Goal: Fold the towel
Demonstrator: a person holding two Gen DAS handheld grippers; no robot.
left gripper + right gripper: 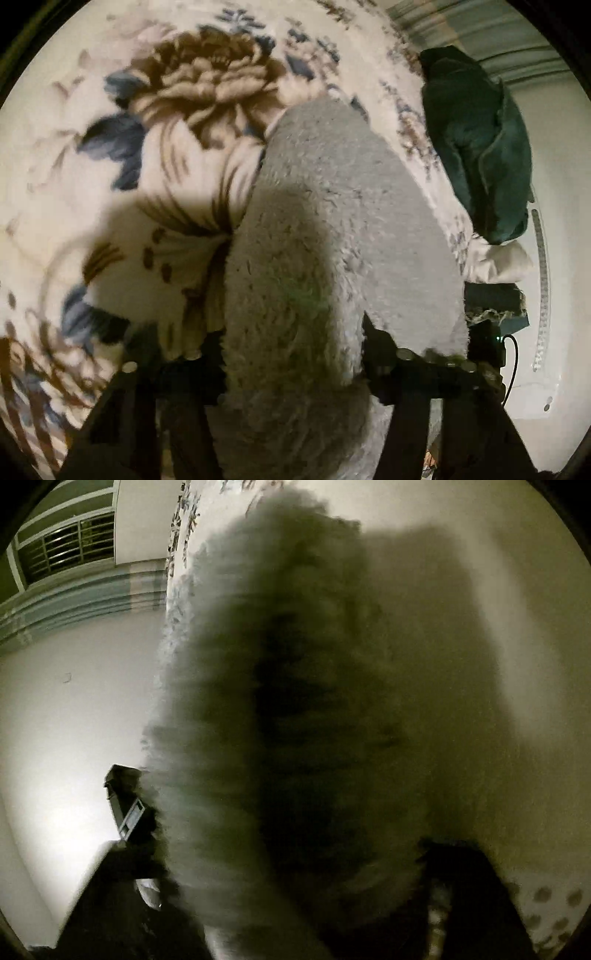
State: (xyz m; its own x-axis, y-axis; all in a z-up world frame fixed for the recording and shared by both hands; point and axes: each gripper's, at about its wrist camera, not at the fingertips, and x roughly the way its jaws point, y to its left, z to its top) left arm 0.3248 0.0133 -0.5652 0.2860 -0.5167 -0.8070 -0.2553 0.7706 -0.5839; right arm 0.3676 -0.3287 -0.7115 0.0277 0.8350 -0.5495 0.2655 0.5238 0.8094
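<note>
Grey fluffy towel (332, 229) draped lengthwise over floral blanket (110, 229), near end bunched, seemingly lifted; right view blurred.

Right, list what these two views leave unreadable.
- Right wrist view: the grey towel is smeared by motion blur and fills the frame, hiding the bed behind it.
- Same view: the right hand-held gripper is dark and buried in towel; its grip cannot be told.
- Left wrist view: the left hand-held gripper has towel between its fingers; shadow hides pad contact.
- Dark green cloth: too crumpled to identify.
</note>
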